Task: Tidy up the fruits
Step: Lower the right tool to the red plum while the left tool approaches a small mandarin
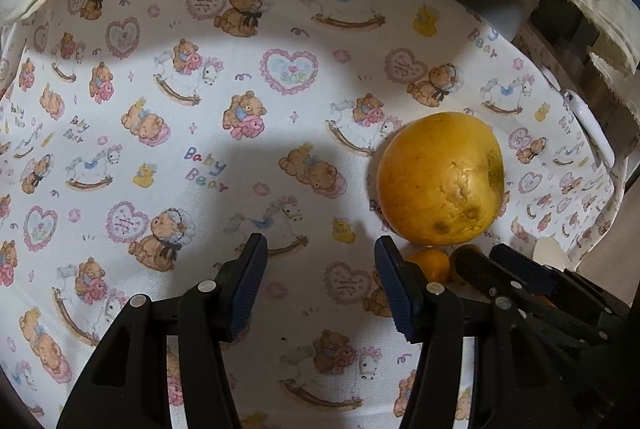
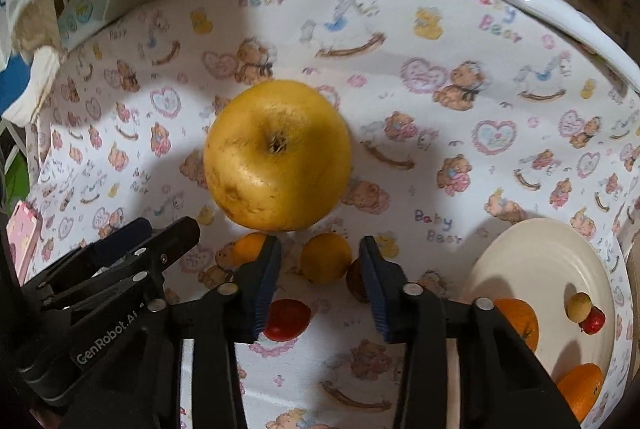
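Observation:
A big yellow citrus (image 1: 440, 179) (image 2: 276, 157) lies on the bear-print cloth (image 1: 208, 117). My left gripper (image 1: 320, 261) stands open over bare cloth to its left, with nothing between the fingers. In the right wrist view my right gripper (image 2: 320, 253) points down just in front of the big fruit. A small yellow-orange fruit (image 2: 326, 257) sits between its fingers, and a gap shows on both sides, so the pads are not pressing it. Around it lie another small orange (image 2: 248, 249), a dark brown fruit (image 2: 356, 281) and a red fruit (image 2: 288, 319).
A cream plate (image 2: 520, 249) at the right holds two oranges (image 2: 518, 321), a small tan fruit (image 2: 580, 307) and a small red one (image 2: 594, 321). A white rim (image 2: 560, 17) lies at the far right. Boxes and shelving (image 2: 100, 5) stand behind the table.

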